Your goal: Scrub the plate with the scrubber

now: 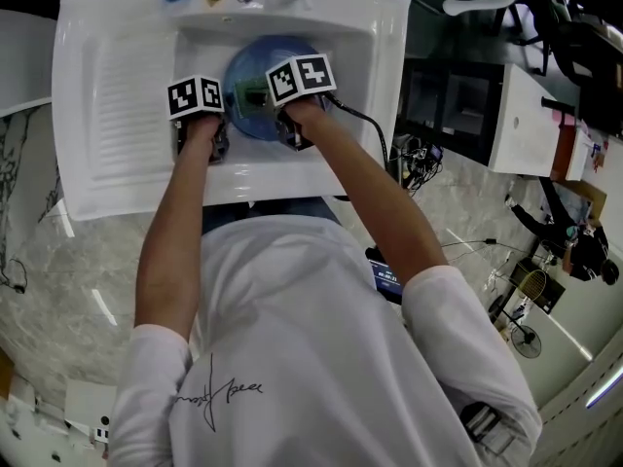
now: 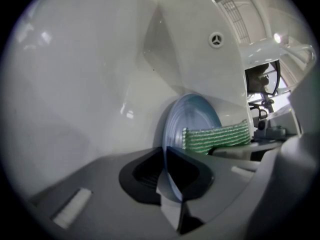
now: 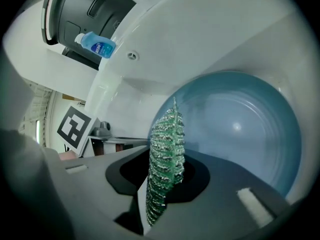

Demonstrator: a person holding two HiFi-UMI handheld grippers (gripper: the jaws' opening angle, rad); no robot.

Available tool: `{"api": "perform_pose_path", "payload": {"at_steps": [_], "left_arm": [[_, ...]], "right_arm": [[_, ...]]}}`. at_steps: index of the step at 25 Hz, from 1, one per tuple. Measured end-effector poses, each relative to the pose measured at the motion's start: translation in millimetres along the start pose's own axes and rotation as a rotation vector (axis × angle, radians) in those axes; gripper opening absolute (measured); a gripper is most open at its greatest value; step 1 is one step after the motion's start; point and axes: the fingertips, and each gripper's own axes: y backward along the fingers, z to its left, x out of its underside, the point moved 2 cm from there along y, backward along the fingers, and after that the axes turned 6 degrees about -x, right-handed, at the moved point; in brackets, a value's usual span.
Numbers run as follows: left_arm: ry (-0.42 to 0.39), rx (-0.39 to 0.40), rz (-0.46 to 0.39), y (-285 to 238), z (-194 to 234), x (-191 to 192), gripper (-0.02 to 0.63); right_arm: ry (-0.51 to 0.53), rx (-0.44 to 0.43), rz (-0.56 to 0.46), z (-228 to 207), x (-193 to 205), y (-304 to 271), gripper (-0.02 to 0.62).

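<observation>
Your pale blue round plate [image 1: 258,66] stands tilted up on edge in the white sink [image 1: 117,95], with its rim pinched between the jaws of your left gripper [image 2: 166,171]. The scrubber [image 3: 167,154] is a thin green pad flecked with silver. It is clamped edge-on in your right gripper [image 3: 162,184] and laid across the plate's hollow face.

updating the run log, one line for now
left hand-held gripper: shut on plate | right hand-held gripper: shut on scrubber, at plate face | place: sink

Glossy smooth blue plate [image 3: 240,129], rough green mesh scrubber [image 3: 165,154], shiny white sink [image 1: 107,86].
</observation>
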Motion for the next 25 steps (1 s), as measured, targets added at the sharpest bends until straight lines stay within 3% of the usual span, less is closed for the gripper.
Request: {"api": "perform_pose_path", "payload": {"at_steps": [15,25], "left_arm": [[0.0,-0.001,0.0,-2,0,-1,0.074],[-0.001,-0.002,0.0,0,0,0,0.074]], "right_arm": [[-0.068,0.073,-0.006,-14,13,-22,0.071],[-0.05,0.097,0.023,-24,19,-17,0.074]]}}
